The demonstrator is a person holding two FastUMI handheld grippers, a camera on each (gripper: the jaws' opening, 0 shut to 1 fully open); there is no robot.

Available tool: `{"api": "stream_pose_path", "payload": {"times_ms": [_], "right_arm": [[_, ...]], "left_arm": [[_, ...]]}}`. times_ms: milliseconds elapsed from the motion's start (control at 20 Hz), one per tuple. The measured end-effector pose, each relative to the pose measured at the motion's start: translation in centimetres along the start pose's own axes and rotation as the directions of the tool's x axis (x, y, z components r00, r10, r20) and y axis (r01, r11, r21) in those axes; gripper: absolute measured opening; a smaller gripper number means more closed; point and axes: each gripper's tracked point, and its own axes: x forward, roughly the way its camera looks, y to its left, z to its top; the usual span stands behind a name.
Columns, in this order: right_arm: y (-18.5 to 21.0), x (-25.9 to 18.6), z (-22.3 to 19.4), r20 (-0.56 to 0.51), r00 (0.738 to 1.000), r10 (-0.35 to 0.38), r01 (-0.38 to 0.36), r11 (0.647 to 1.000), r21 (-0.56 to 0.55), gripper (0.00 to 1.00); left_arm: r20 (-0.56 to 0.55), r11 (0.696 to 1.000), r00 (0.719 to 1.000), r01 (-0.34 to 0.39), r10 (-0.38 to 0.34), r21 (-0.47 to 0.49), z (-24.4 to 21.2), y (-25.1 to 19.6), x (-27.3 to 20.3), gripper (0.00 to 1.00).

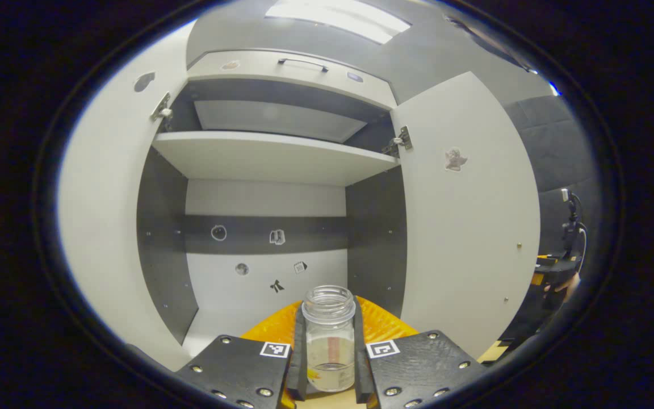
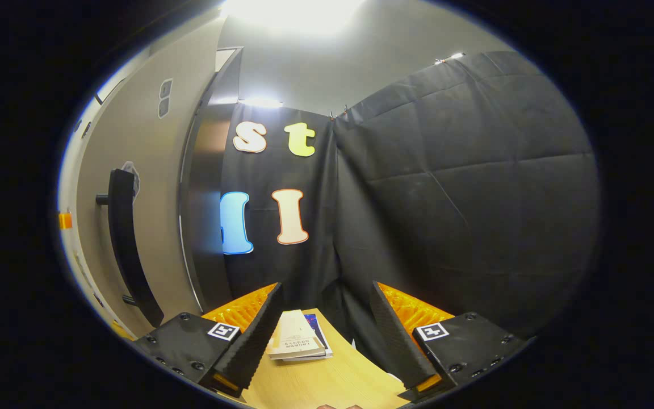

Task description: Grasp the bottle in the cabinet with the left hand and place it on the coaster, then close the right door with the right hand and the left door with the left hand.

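Clear glass bottle [image 1: 329, 339] sits upright between the left gripper's [image 1: 330, 363] fingers [image 1: 298, 358] — both fingers press on its sides, so it is gripped. Lidless, wide threaded mouth, straight walls; a little clear liquid shows near the bottom, and a faint reddish streak shows through the middle of the glass. It is in front of the cabinet [image 1: 270, 156] opening, low in the left gripper view, with pale wood showing just under its base; whether it touches that surface I cannot tell.

Cabinet: both doors stand open. Left door [image 1: 108, 193] swung out to the left, right door [image 1: 469, 216] swung out to the right, each on a metal hinge up top. One shelf [image 1: 276, 153] crosses the inside, upper part. Back wall is white with a dark band, small stickers on it. Above the opening, a drawer front with a dark handle [image 1: 303, 62]. Right door carries a small sticker on its inner face.

Far right edge of the left gripper view: dark gear and part of a hand, too small to read.

Right gripper [image 2: 327, 335] — jaws spread wide, nothing between them. It hangs over a wooden table [image 2: 332, 383], pointing at the black cloth wall. Between its fingers, farther off, a small stack of books [image 2: 298, 341] lies flat on the table. Left side of the right gripper view: a grey panel with a long dark bar handle [image 2: 125, 244].
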Motion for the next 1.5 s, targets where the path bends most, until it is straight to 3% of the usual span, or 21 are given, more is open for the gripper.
{"api": "stream_pose_path", "payload": {"times_ms": [400, 650, 800, 900, 1000, 1500], "right_arm": [[-2.0, -2.7, 1.2, 0.018, 0.998, -0.062, 0.062, 0.998, -0.003, 0.96], [-0.8, -5.0, 0.5, 0.015, 1.000, -0.027, 0.028, 0.999, -0.036, 0.97], [-0.2, -6.0, 0.0, 0.004, 1.000, -0.010, 0.010, 0.997, -0.073, 0.97], [0.2, -6.4, -0.3, -0.002, 1.000, 0.001, -0.001, 0.998, -0.060, 0.96], [-0.3, -6.6, -0.3, -0.004, 1.000, -0.016, 0.016, 0.999, -0.041, 0.96], [-2.6, -8.4, -1.7, -0.057, 0.995, -0.077, 0.073, 0.995, -0.067, 0.96]], "left_arm": [[-0.077, 0.998, 0.997, 0.024, -0.028, -0.052, -10.5, -0.9, -5.3, 0.33], [-0.119, 0.998, 0.992, 0.048, -0.052, -0.034, -17.2, -3.3, -7.2, 0.35], [-0.179, 1.000, 0.984, 0.014, -0.013, 0.002, -21.6, -4.0, -8.1, 0.35], [-0.272, 0.997, 0.961, -0.035, 0.052, 0.067, -25.5, -3.5, -8.7, 0.35], [-0.296, 0.996, 0.953, -0.038, 0.062, 0.087, -28.3, -4.1, -9.3, 0.36], [-0.288, 0.994, 0.956, -0.079, 0.053, -0.081, -33.8, -4.6, -10.5, 0.39]]}}
